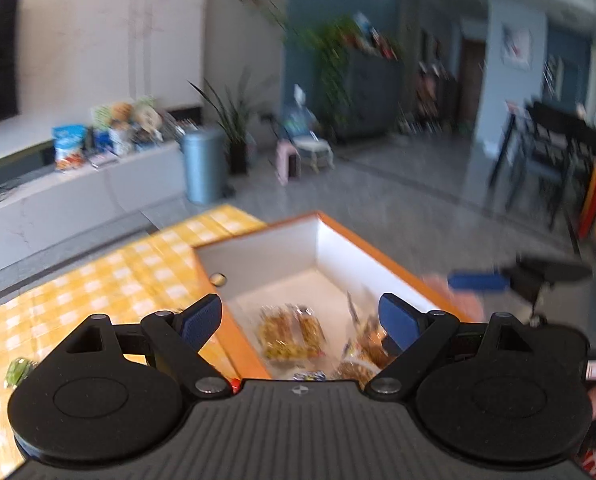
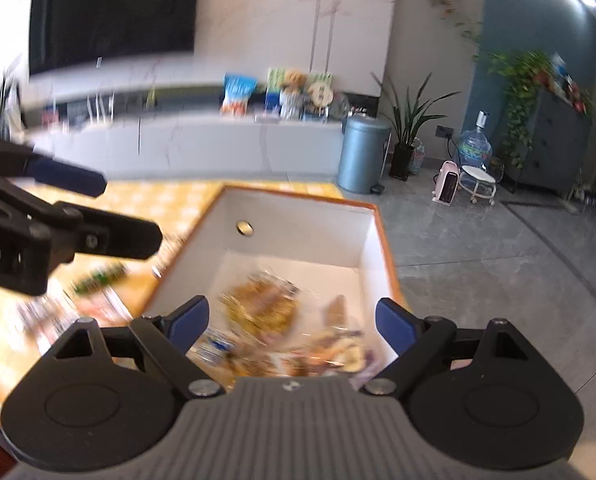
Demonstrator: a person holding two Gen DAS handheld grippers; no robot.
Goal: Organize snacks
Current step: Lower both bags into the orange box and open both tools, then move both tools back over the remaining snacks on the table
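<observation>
Both grippers hang over the orange-rimmed white box [image 2: 372,236] on the yellow checked table [image 1: 98,280]. The left gripper [image 1: 300,322] and the right gripper [image 2: 292,322] each have their fingers spread wide, holding nothing. Wrapped snacks [image 2: 266,312] lie on the box floor, below and between the right fingers. A few packets [image 2: 98,276] lie on the table just beside the box, under the left gripper. A sound next move would likely be to lower squarely over one loose packet before pinching it

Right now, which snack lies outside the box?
The green-wrapped snack on the yellow checked tablecloth, left of the box; the other snacks lie inside the box.
</observation>
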